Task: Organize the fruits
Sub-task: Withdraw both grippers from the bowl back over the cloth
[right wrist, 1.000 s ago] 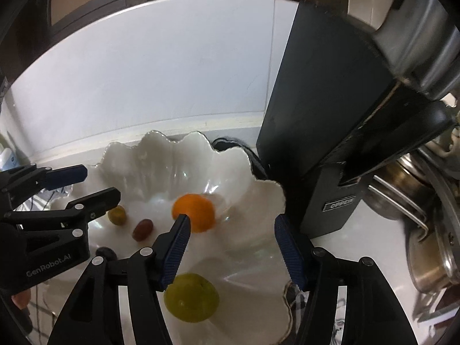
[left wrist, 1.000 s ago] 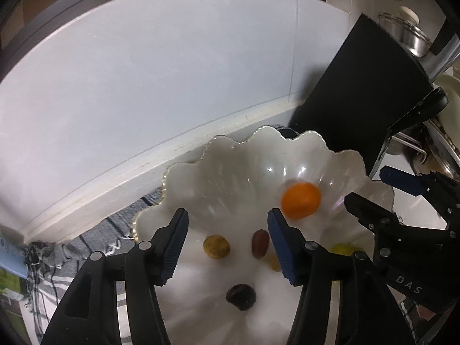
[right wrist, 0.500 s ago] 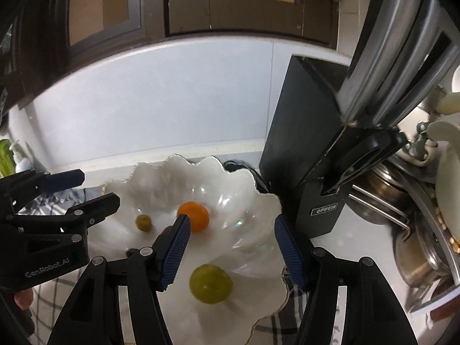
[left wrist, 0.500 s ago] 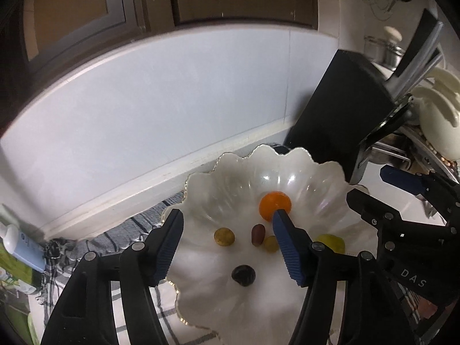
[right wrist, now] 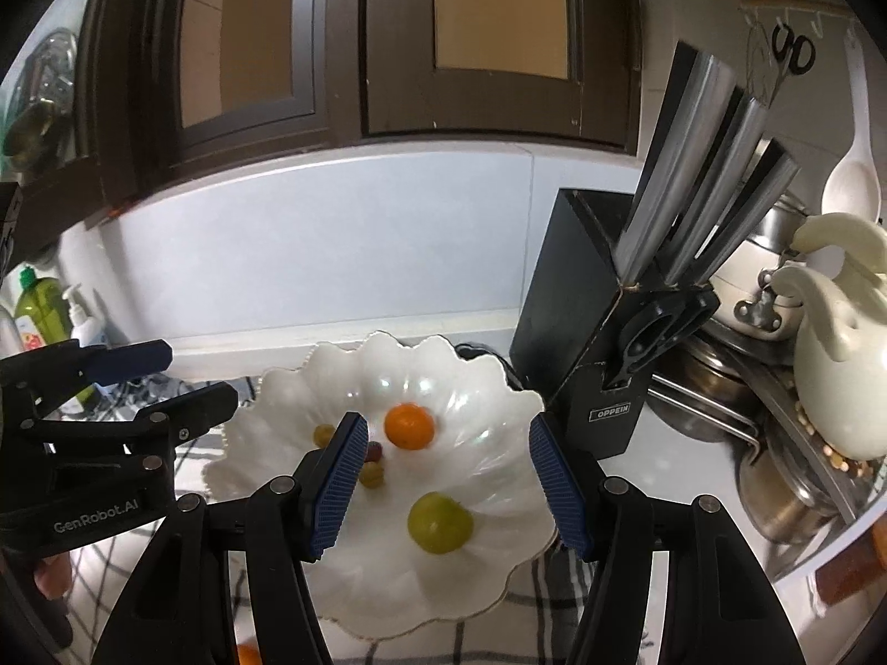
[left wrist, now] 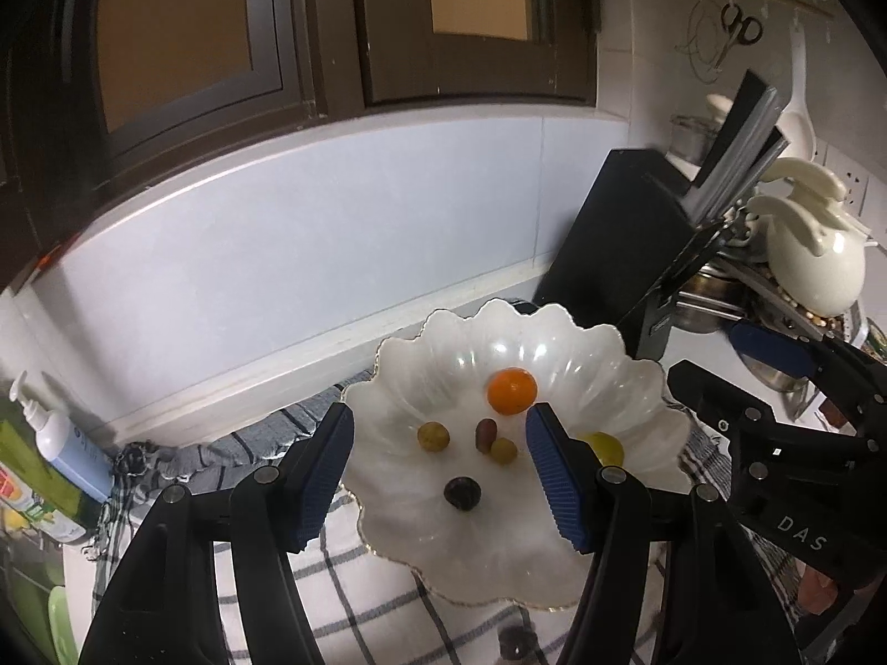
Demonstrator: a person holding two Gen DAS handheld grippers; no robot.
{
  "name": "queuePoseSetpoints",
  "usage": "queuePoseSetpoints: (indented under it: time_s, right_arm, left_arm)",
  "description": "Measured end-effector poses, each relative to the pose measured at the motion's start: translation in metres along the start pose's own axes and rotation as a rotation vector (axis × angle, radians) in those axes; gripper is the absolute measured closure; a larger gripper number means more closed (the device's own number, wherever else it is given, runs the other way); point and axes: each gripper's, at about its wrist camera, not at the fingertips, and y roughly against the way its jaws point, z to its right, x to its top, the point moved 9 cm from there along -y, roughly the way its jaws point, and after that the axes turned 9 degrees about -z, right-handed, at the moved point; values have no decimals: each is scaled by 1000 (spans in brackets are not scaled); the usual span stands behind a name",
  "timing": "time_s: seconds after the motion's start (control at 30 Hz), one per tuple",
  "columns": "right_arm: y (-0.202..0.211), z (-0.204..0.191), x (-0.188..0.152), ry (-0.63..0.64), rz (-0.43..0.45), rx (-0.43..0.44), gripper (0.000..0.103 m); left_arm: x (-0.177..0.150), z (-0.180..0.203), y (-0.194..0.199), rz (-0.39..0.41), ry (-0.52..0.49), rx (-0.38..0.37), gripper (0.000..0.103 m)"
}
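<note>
- A white scalloped bowl (left wrist: 499, 565) sits on a checked cloth (left wrist: 355, 582) on the counter, close to the pale blue wall
- In the bowl lie an orange fruit (left wrist: 512, 390), a large green fruit (right wrist: 439, 522), a reddish grape (left wrist: 486, 434), two small yellow-green grapes (left wrist: 433, 436) and a dark round fruit (left wrist: 462, 493), all apart from one another except the red grape and one green grape, which touch or nearly so
- The left gripper (left wrist: 438, 471) hangs above the bowl with its blue pads spread apart and nothing between them
- The right gripper (right wrist: 449, 476) hangs above the same bowl, just beside the left one, its pads also apart and gripping nothing
- A small dark round thing, perhaps another fruit, lies on the cloth by the bowl's near rim (left wrist: 515, 645); the view there is too dim to be sure
- A bit of something orange shows at the bottom edge of the right view (right wrist: 248, 654)
- A black knife block (right wrist: 587, 332) stands just right of the bowl, with pots (right wrist: 776, 504) and a cream jug (right wrist: 837, 343) further right
- A pump bottle (left wrist: 55, 443) stands at the far left by the wall
</note>
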Motion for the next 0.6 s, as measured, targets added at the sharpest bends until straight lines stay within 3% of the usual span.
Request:
queuePoseSetpoints:
  time_s: [0.6]
  right_arm:
    - [76, -13, -22, 9, 99, -23, 41]
  left_arm:
    - [-29, 1, 80, 133, -10, -3, 35]
